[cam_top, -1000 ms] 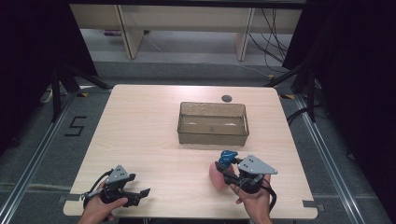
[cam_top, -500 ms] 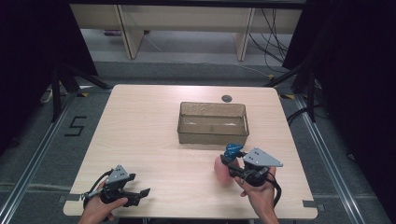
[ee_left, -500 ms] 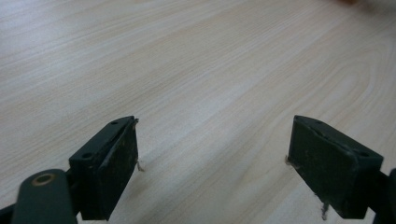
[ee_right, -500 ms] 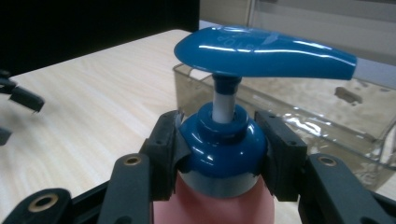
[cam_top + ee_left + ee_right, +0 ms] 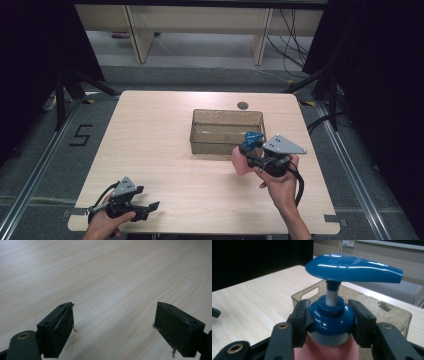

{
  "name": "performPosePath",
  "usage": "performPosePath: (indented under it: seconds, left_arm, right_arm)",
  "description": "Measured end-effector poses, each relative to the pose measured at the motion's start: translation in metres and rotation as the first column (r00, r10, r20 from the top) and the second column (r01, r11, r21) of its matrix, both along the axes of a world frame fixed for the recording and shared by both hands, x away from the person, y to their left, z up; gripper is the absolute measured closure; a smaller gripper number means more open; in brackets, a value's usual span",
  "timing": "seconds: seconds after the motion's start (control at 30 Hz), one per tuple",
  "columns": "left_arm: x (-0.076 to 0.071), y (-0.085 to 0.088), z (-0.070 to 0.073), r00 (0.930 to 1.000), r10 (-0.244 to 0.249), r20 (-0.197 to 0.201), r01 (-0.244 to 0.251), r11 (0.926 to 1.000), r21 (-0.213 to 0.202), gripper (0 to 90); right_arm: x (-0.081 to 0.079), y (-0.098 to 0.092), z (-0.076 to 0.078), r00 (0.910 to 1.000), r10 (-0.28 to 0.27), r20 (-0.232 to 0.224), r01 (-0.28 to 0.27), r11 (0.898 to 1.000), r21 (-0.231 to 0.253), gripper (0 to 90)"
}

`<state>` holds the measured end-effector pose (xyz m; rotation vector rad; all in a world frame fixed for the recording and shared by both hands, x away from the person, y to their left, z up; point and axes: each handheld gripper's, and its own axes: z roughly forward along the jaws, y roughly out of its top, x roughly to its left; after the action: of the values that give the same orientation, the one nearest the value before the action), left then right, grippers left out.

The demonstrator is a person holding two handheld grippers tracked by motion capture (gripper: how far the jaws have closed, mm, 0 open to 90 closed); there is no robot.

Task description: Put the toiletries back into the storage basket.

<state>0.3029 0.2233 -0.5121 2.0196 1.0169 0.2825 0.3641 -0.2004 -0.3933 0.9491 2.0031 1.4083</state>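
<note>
With its jaws clamped on the blue collar of the upright pump bottle (image 5: pixel 331 315) at lower right of centre, the right gripper (image 5: pixel 250 156) holds it just below the clear bin (image 5: pixel 227 131), while the left gripper (image 5: pixel 145 207) rests wide-jawed on the bench (image 5: pixel 150 130) at lower left.

Pink pump bottle (image 5: pixel 329 340) – blue cap, upright, lifted just beside the bin
</note>
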Motion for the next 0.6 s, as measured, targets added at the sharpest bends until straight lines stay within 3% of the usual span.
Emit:
performPosePath:
  seconds: [0.03,0.1,0.17,0.2,0.27,0.3,0.37,0.6]
  left_arm:
    - [0.000,-0.001,0.000,1.0000,0.002,0.000,-0.002,1.0000,-0.007,15.3]
    - [0.000,0.001,0.001,0.9999,-0.013,0.001,0.012,0.9998,0.018,15.3]
    - [0.000,0.000,0.000,1.0000,-0.004,0.000,0.004,1.0000,0.005,15.3]
    - [0.000,0.000,0.000,1.0000,-0.007,-0.002,0.007,1.0000,0.001,15.3]
    - [0.001,-0.001,-0.001,1.0000,-0.002,-0.001,0.002,1.0000,-0.008,15.3]
    - [0.001,-0.001,-0.001,1.0000,0.000,0.001,0.000,0.9999,-0.015,15.3]
    - [0.001,0.000,0.000,1.0000,-0.007,0.000,0.007,1.0000,0.000,15.4]
    - [0.002,0.000,0.000,0.9999,-0.016,0.000,0.016,0.9998,0.007,15.4]
  right_arm:
    - [0.000,0.000,0.000,1.0000,0.000,0.000,0.000,1.000,0.000,53.6]
    - [0.008,-0.002,0.010,0.9997,-0.010,0.022,0.010,1.000,-0.004,53.6]
    - [0.008,-0.002,0.014,0.9999,-0.015,-0.001,0.015,1.000,0.006,53.6]
    - [0.012,-0.003,0.017,0.9996,-0.002,0.027,0.002,1.000,-0.004,53.6]
    - [0.015,-0.003,0.023,0.9999,-0.007,0.009,0.007,1.000,0.010,53.6]
    - [0.019,-0.004,0.026,0.9996,-0.009,0.027,0.009,1.000,0.000,53.6]
    - [0.023,-0.006,0.031,0.9996,-0.018,0.021,0.018,1.000,-0.004,53.6]
    - [0.037,-0.009,0.037,0.9988,-0.046,0.015,0.046,0.999,-0.001,53.6]
